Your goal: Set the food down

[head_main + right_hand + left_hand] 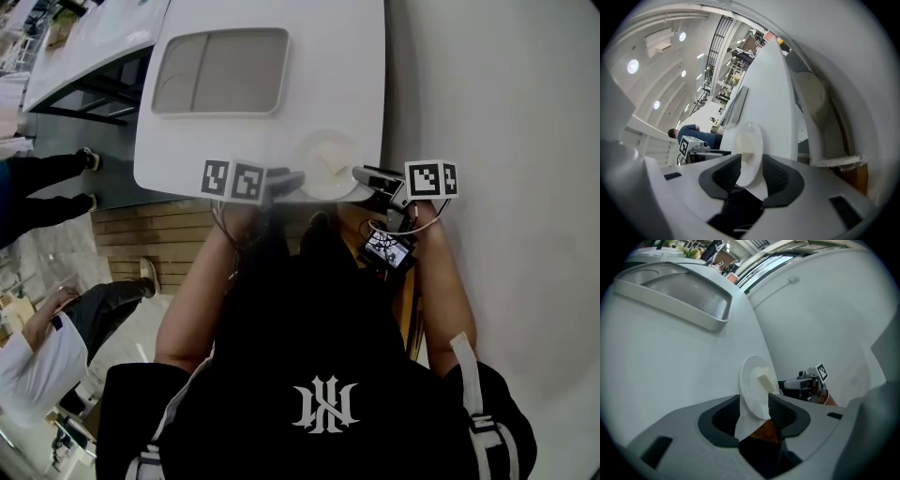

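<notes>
Jaws of the left gripper [754,405] and the right gripper [751,165] are clamping opposite rims of a small white plate [749,385] carrying a pale slab of food [765,381]. It is apparently already resting at the near edge of the white table [337,75], leaving only the release.

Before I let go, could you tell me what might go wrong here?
The plate sits right at the table's near edge, so releasing unevenly could tip it off. The food piece lies loose on it; with the left gripper and right gripper on opposite rims, any tilt may slide it.
</notes>
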Tool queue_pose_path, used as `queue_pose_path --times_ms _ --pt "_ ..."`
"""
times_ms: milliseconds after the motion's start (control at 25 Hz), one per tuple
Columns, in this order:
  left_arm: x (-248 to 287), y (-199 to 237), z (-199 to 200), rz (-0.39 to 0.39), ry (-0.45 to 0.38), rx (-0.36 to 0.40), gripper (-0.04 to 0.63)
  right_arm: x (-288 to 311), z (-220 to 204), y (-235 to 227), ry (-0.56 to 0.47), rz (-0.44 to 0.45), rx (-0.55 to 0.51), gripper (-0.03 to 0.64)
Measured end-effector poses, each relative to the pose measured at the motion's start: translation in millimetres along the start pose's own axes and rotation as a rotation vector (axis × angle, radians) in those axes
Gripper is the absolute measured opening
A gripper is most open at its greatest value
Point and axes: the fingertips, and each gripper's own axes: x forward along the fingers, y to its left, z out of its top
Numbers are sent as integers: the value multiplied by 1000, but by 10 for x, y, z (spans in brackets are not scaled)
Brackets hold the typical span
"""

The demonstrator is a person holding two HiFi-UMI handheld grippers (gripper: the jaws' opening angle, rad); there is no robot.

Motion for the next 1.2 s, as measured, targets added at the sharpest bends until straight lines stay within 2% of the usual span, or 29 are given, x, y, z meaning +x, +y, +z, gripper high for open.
queue_pose_path --times_ms 160,320,800,1000,1200 --pt "30 9 7 32 10 6 148 4 -10 4 1 -10 9 125" --pt "14 82 -21 81 44 20 57 -19 0 -85 4 -59 31 31" --pt "-52 60 -69 67 82 16 43 -55 -25 9 -34 -28 136 18" --pt "-126 16 -14 48 74 24 43 -87 43 122 -62 -12 138 18" --pt "-404 292 111 29 66 44 43 228 158 380 -97 -2 125 17"
